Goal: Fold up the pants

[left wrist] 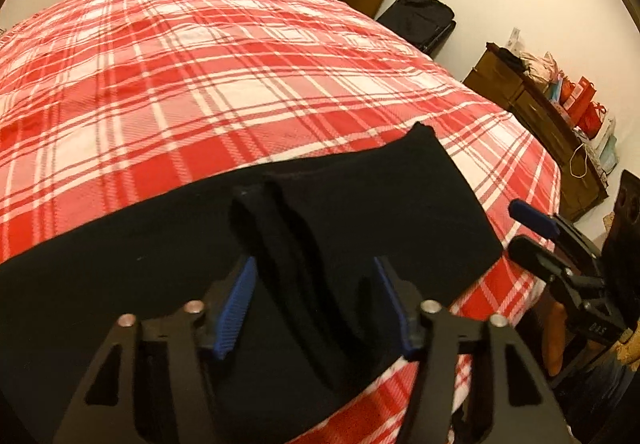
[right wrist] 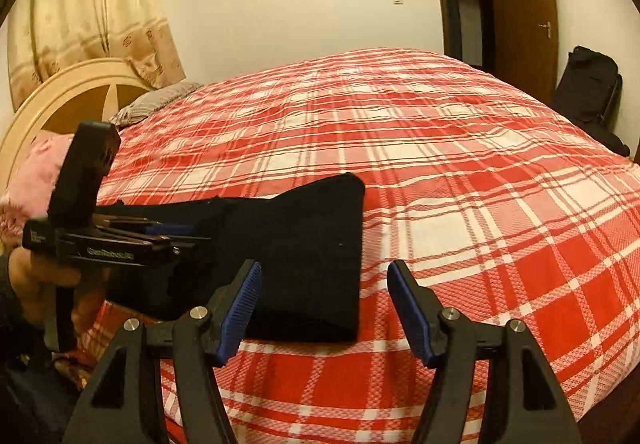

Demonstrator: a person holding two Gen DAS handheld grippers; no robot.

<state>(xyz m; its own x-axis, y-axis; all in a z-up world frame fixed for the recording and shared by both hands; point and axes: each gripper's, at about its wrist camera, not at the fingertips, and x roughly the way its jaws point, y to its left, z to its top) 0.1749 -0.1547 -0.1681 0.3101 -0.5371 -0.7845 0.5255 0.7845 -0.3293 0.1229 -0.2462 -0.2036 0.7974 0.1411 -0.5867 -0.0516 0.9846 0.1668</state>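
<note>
Black fabric pants (left wrist: pixel 280 244) lie partly folded on the near edge of the red-and-white plaid bedcover (left wrist: pixel 200 83). Left gripper (left wrist: pixel 316 308): jaws apart, straddling a raised fold, not pinching. Right gripper (right wrist: pixel 324 308): jaws apart, empty, at the right end. Judged mid-fold; next: pinch the ridge.

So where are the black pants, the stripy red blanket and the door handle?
black pants (right wrist: pixel 304 244): right wrist view, middle of the folded cloth.
red blanket (right wrist: pixel 460 171): right wrist view, bare checked part.
door handle (right wrist: pixel 545 27): right wrist view, the lever.
</note>
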